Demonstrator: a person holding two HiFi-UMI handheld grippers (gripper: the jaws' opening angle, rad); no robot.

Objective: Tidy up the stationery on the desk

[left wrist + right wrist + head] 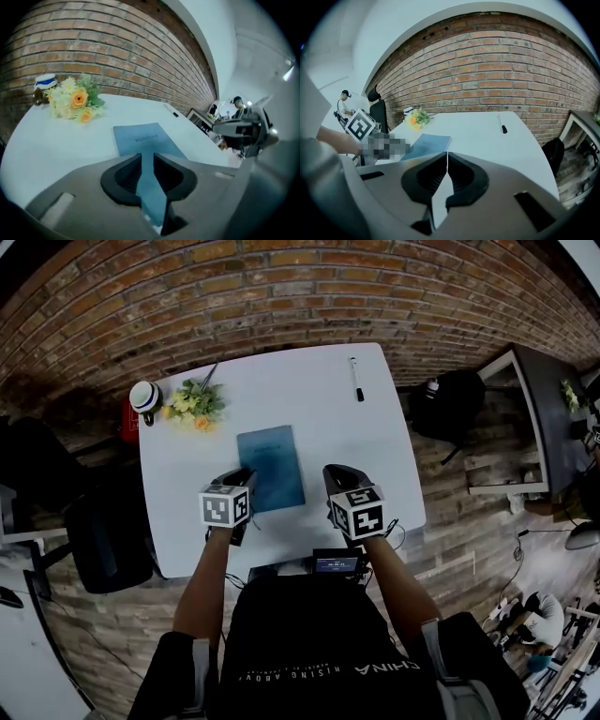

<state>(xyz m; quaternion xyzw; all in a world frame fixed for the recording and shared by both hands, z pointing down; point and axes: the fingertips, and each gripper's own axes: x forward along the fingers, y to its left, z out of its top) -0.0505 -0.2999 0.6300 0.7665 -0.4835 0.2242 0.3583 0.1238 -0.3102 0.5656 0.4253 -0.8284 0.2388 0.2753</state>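
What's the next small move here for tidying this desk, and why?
Probably ease the left gripper forward and close it on the near edge of the blue notebook. Its jaws stand slightly apart, with the notebook showing straight ahead through the gap. The right gripper is shut and empty, and the pen lies farther off.

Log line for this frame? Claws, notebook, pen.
left claw: open, at notebook edge | right claw: shut, empty | notebook: flat on desk | marker: far side, untouched

Desk (309,390) w/ notebook (271,468), pen (356,379), flowers (195,404)
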